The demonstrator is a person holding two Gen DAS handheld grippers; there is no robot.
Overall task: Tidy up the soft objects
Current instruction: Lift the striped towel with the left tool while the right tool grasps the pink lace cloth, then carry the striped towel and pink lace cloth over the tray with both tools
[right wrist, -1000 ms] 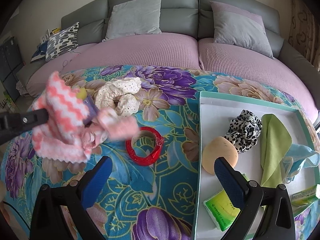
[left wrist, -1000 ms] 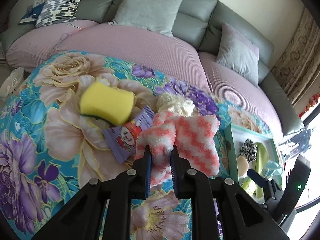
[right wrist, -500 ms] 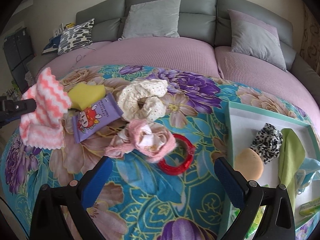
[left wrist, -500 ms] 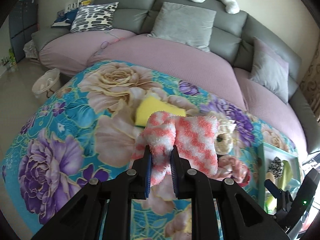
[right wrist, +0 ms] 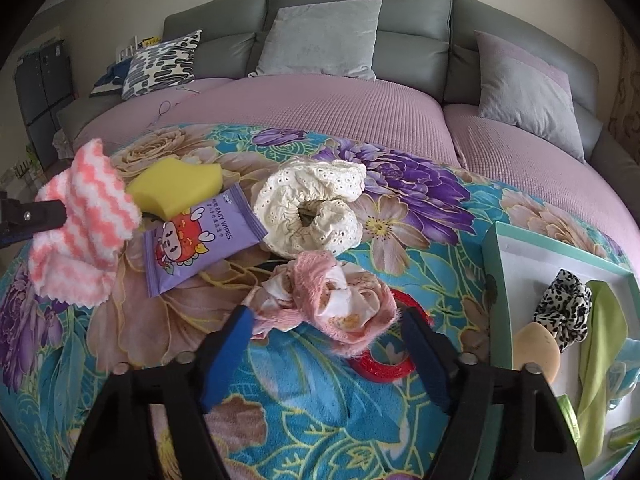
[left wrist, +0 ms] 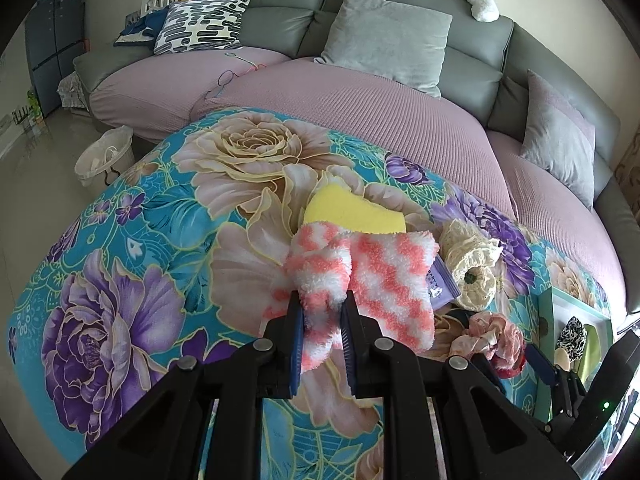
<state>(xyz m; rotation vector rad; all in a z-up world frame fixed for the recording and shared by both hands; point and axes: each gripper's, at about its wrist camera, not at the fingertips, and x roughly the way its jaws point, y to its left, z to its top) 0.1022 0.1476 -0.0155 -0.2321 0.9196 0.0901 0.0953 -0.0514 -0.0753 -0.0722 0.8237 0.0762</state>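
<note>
L gripper [left wrist: 322,312] is clenched on a fuzzy pink-and-white zigzag cloth [left wrist: 360,280], pinching one bunched fold btwn its blue pads; rest of the cloth flops out to the right and hangs lifted above the floral blanket [left wrist: 160,240]. In the right wrist view the same cloth [right wrist: 80,224] sits at far left, held up off the blanket, just in front of the yellow sponge [right wrist: 176,188].

R gripper [right wrist: 326,340] is released, jaws spread wide either side of a pink scrunchie [right wrist: 332,300], pads not touching it as far as I can tell. Scrunchie lies on the blanket, partly over a red ring [right wrist: 380,364].

Other bits on the blanket: purple baby wipes pack [right wrist: 196,240] touching the sponge's front edge, cream lace scrunchie [right wrist: 312,208] just right of the pack and just behind the pink one.

At right, a teal-rimmed white tray [right wrist: 516,248] already holds a leopard-print scrunchie [right wrist: 564,304], a peach sponge [right wrist: 536,348] just in front of it, and a lime green cloth [right wrist: 600,340] beside them. Grey sofa [right wrist: 416,20] w/ pillows behind, mauve cover on the seats.
</note>
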